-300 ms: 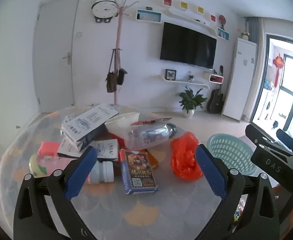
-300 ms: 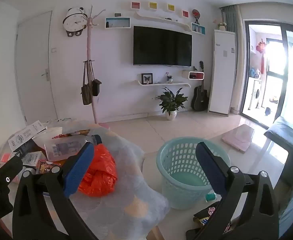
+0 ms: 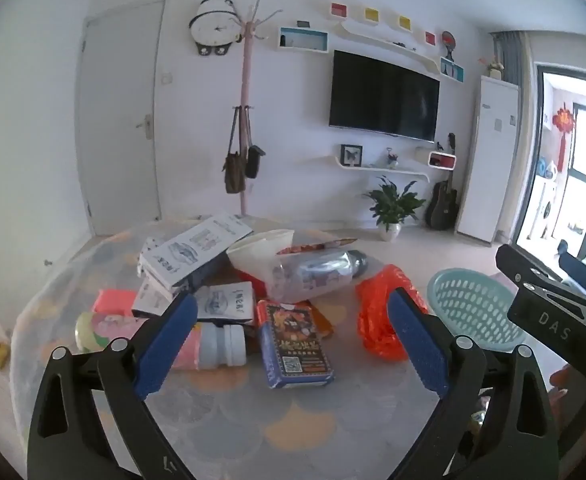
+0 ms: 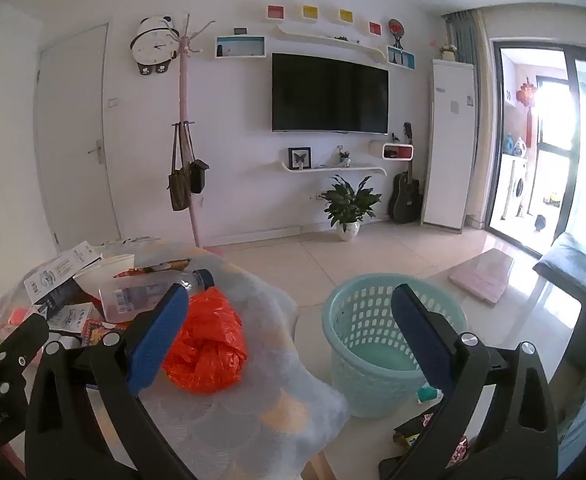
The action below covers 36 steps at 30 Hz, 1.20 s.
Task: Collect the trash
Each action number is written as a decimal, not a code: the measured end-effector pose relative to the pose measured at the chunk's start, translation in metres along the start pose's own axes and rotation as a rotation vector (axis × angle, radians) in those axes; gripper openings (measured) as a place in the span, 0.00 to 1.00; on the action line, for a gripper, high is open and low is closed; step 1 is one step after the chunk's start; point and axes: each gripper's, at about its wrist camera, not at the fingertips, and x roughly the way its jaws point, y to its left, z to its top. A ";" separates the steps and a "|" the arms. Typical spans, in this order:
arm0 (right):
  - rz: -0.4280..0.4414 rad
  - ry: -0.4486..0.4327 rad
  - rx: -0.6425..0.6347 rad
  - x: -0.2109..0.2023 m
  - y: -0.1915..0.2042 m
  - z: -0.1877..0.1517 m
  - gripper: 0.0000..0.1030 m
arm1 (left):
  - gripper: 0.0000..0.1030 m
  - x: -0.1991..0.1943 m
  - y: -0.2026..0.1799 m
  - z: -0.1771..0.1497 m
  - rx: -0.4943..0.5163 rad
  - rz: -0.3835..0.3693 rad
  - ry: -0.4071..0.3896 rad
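Trash all sat on the table (image 3: 221, 436); none collected, as far as the views showed. Left gripper (image 3: 289, 342) and right gripper (image 4: 289, 338) both had jaws spread wide, holding nothing, hovering above the table's near edge.

Nearest the left jaws: a glossy blue-and-red card box (image 3: 295, 346) lying flat, and a white plastic screw-cap jar (image 3: 223, 346) on its side. Beside the jar, a pink printed pack, partly hidden by the blue pad. Further out: a clear plastic bottle (image 3: 313, 276) with dark cap, lying down and resting against a white bowl-like tub (image 3: 259, 246); white cardboard cartons (image 3: 191, 250) stacked askew with flaps open.

Nearest the right jaws: a crumpled orange plastic bag (image 4: 205, 350), thin, shiny, soft. Likely the easiest first pick.

Teal perforated plastic basket (image 4: 373, 344) stood on the tiled floor just off the table's edge; its inside looked empty. Some wrappers on the floor near its base, too hidden to identify.

Table cover: translucent, with a scalloped orange-grey pattern.
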 end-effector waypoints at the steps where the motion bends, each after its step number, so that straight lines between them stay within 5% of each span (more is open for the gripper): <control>1: -0.001 -0.002 -0.007 -0.002 0.001 0.000 0.94 | 0.90 0.000 0.000 0.000 0.003 -0.001 -0.004; 36: 0.006 0.038 0.005 0.011 0.004 -0.005 0.94 | 0.90 -0.003 -0.002 -0.006 0.000 -0.086 0.010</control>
